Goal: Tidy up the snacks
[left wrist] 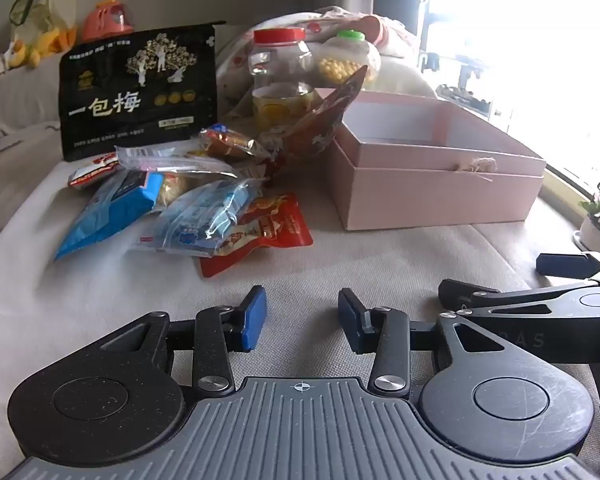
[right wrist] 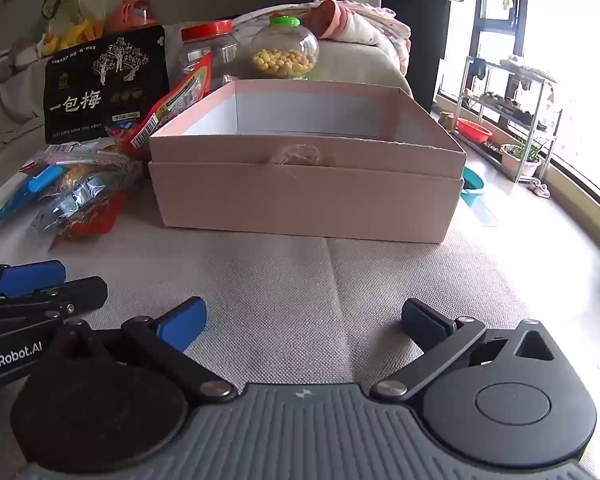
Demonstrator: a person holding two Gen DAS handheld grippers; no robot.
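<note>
Left wrist view: snack packets (left wrist: 204, 216) lie heaped left of the open pink box (left wrist: 440, 184) on the sofa cushion (left wrist: 340, 264). Left gripper (left wrist: 302, 318) is partly open, right gripper (right wrist: 304, 320) fully spread, both empty. Slippery overlapping wrappers could slide or drag neighbours.

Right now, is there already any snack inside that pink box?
No. In the right wrist view the pink box shows only bare white inner walls, while the snack packets lie beside it.
</note>
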